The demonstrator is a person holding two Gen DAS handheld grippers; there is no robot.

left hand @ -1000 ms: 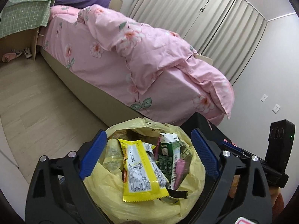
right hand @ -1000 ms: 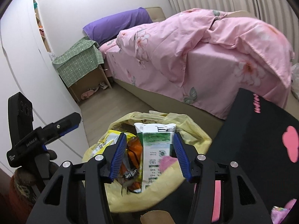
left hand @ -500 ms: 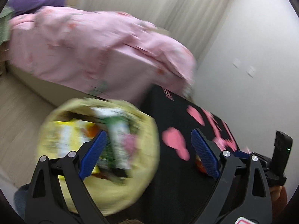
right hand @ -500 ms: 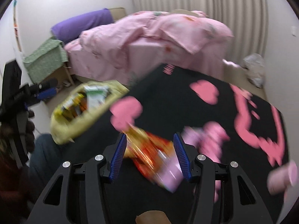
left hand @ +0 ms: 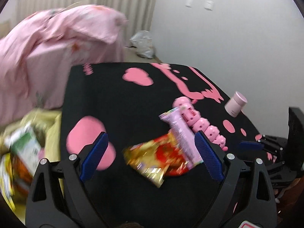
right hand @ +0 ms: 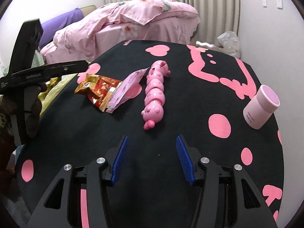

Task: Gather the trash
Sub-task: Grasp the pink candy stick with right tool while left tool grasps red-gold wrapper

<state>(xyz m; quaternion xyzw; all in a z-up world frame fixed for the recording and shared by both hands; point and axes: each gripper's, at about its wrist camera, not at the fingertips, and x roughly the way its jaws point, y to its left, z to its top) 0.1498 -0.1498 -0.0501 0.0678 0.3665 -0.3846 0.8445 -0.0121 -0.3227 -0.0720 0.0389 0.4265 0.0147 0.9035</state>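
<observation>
A red and gold snack wrapper [left hand: 157,157] [right hand: 98,91] and a pink wrapper [left hand: 182,133] [right hand: 127,87] lie together on the black table [right hand: 171,136]. My left gripper [left hand: 150,155] is open and empty, its jaws on either side of the wrappers. My right gripper [right hand: 152,157] is open and empty above the table's near part, short of a pink caterpillar toy [right hand: 155,87]. The yellow trash bag [left hand: 24,142], full of packets and a green carton, stands at the table's left edge.
A pink cylindrical jar [right hand: 262,106] [left hand: 235,104] stands at the table's right. A bed with a pink floral duvet [right hand: 136,22] is behind the table. A grey plastic bag [left hand: 142,43] lies on the floor by the wall.
Both grippers have swung right from the trash bag to the table. The left now frames the wrappers; the right has drawn back and faces the toy. Both stay open.
</observation>
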